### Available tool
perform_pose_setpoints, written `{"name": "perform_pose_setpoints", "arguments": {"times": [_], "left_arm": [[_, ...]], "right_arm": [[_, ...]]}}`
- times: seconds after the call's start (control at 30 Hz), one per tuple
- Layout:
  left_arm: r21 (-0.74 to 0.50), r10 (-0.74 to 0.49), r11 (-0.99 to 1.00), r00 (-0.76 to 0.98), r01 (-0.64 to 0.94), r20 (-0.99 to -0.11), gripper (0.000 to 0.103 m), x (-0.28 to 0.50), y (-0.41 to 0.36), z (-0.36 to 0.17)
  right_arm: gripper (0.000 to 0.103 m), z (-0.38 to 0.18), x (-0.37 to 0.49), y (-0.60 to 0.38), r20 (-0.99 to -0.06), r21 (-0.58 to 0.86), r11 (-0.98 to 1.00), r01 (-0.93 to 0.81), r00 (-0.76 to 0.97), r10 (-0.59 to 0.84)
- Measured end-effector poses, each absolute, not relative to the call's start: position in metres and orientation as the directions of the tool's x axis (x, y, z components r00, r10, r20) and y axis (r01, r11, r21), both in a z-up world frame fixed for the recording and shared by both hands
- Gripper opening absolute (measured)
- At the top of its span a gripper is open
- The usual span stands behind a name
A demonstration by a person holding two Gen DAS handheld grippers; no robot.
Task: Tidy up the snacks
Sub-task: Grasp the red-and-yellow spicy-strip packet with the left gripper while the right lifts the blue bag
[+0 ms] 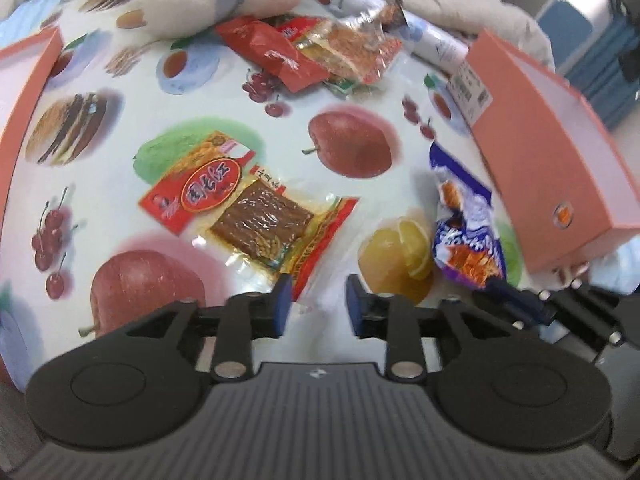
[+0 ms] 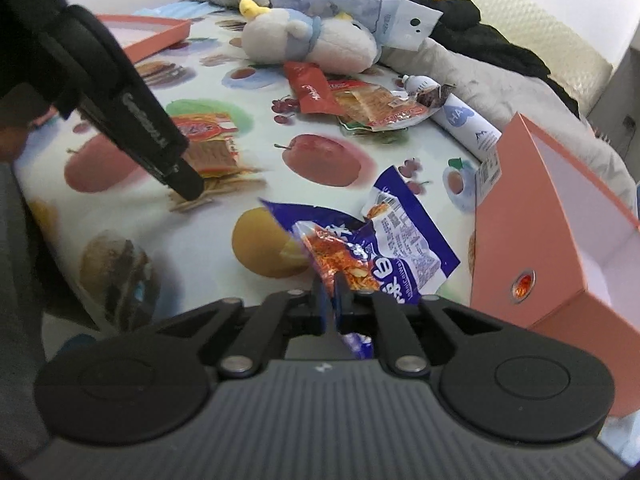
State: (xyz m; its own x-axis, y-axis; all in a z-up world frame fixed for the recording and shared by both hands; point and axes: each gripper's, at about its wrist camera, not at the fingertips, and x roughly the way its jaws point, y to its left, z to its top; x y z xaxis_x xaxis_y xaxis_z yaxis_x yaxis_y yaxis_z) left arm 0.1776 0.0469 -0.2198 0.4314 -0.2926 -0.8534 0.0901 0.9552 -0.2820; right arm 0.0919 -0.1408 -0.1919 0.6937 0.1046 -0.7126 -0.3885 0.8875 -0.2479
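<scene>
Fruit-print cloth [image 1: 224, 92] open between packets — pink box [image 1: 552, 152] rightward

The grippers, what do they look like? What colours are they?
Both look alike. The left gripper and right gripper have black bodies with ridged tops, round discs at each side, silver pins on black linkage bars, and blue finger pads. A small white logo marks each body.
</scene>
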Motion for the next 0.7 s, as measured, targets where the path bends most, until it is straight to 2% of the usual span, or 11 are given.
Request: {"name": "perform_pose_setpoints", "arguments": {"times": [0.03,0.1,0.2,0.33,0.4,0.57,0.63,0.7], "left_arm": [[-0.290,-0.293,0.954,0.441,0.077,-0.848,0.053,0.176,0.050,-0.218],[-0.310,-0.296,0.950,0.458,0.046,-0.838,0.059,0.173,0.056,-0.214],[-0.338,-0.300,0.941,0.474,0.006,-0.828,0.070,0.172,0.068,-0.211],[-0.363,-0.273,0.925,0.472,-0.111,-0.838,0.073,0.180,0.085,-0.220],[-0.377,-0.266,0.911,0.465,-0.164,-0.844,0.076,0.185,0.091,-0.226],[-0.375,-0.242,0.898,0.452,-0.231,-0.858,0.083,0.203,0.092,-0.235],[-0.369,-0.235,0.901,0.455,-0.230,-0.859,0.088,0.208,0.088,-0.236],[-0.346,-0.215,0.908,0.446,-0.237,-0.869,0.089,0.216,0.084,-0.238]], "right_arm": [[0.017,-0.190,0.091,-0.142,-0.716,-0.227,0.896,-0.383,0.689,0.113],[0.039,-0.186,0.092,-0.145,-0.727,-0.167,0.914,-0.369,0.672,0.139],[0.059,-0.179,0.092,-0.149,-0.732,-0.094,0.930,-0.354,0.658,0.177],[0.066,-0.171,0.101,-0.154,-0.737,-0.002,0.957,-0.290,0.648,0.194],[0.080,-0.170,0.109,-0.158,-0.734,0.050,0.975,-0.218,0.653,0.184],[0.080,-0.180,0.129,-0.174,-0.764,0.228,0.968,-0.103,0.597,0.244],[0.081,-0.180,0.131,-0.174,-0.759,0.232,0.970,-0.077,0.610,0.230],[0.081,-0.178,0.132,-0.173,-0.749,0.220,0.974,-0.056,0.630,0.205]]}}
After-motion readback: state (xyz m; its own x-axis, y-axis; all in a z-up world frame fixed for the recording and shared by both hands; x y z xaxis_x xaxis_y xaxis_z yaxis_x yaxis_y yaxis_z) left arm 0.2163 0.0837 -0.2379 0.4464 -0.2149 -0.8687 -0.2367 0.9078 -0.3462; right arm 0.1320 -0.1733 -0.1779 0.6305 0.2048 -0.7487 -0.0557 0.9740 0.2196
